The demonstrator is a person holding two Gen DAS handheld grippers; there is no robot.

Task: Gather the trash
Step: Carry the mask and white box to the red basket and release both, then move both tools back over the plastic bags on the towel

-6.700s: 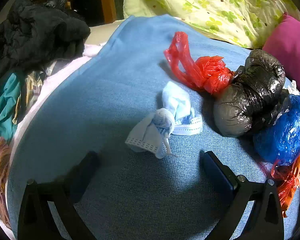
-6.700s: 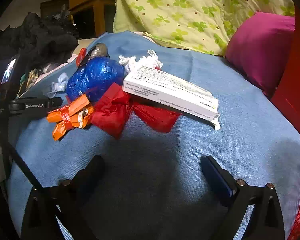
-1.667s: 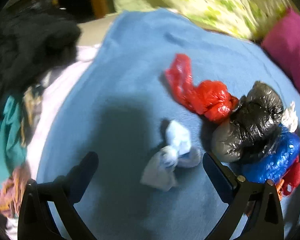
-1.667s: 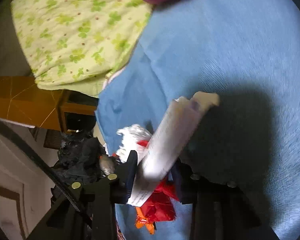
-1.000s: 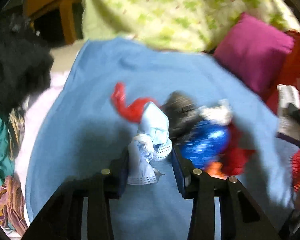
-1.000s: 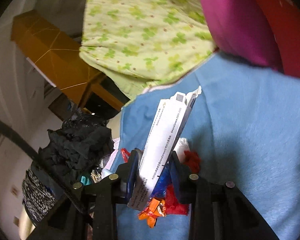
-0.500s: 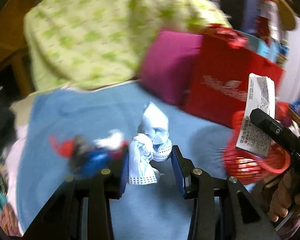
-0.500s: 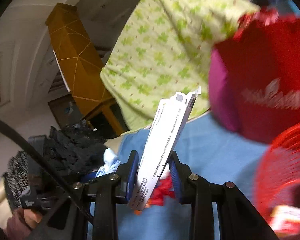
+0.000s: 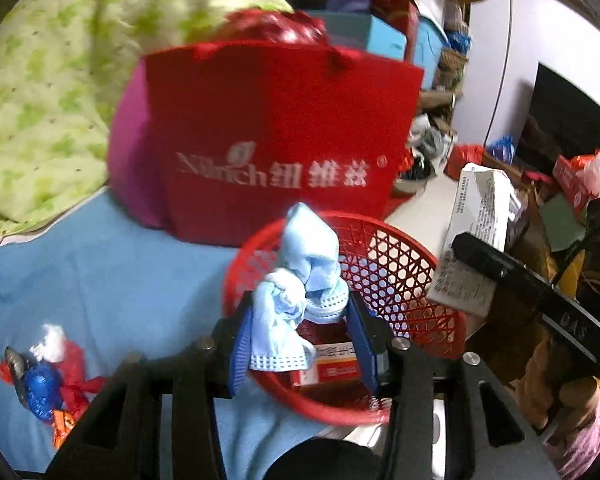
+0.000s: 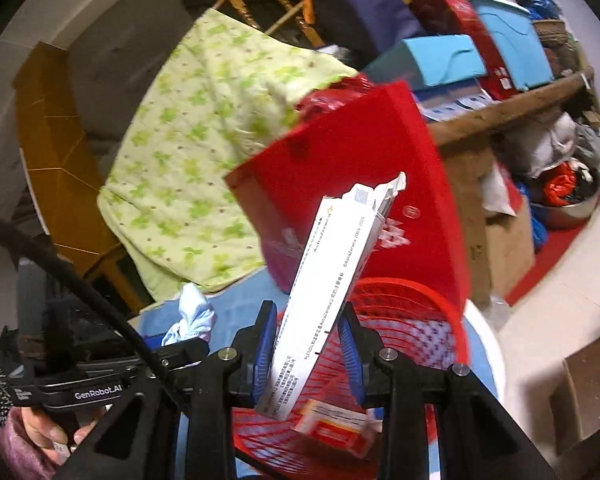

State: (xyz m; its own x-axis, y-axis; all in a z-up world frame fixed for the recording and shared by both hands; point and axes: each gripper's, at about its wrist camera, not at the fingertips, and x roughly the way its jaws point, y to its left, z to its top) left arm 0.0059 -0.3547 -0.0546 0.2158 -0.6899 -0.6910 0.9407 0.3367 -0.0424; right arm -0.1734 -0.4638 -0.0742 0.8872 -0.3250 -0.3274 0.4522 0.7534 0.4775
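Over the red mesh basket (image 9: 404, 264) both grippers hang with their loads. Between the 2 blue-padded fingers (image 9: 240, 348) of the left gripper (image 9: 300, 340) sits a crumpled light blue face mask (image 9: 300, 280); the jaws have just been opening, standing partly apart, and the mask lies against the left pad with a narrow gap on the other side, so it looks loosely held at best. From the right wrist view the same mask (image 10: 192, 316) pokes up above the left gripper's black body, which a hand (image 10: 48, 432) in a speckled sleeve grips.

Nearly closed, the right gripper (image 10: 306, 350) clamps a long white medicine carton (image 10: 332, 280) that stands tilted, its torn flap uppermost and its lower end hanging over the basket (image 10: 412, 320). From the left wrist view that carton (image 9: 476, 232) shows at the basket's right side.

Inside the basket lies an orange and white box (image 9: 336, 364). Behind it stands a red paper bag (image 9: 276, 120) with white lettering, a magenta pillow (image 9: 128, 160) beside it, and a green-patterned quilt (image 9: 40, 100) further left. Remaining on the blue blanket (image 9: 100, 280) at lower left is a cluster of knotted trash bags (image 9: 44, 380), blue, red and dark, well apart from the basket
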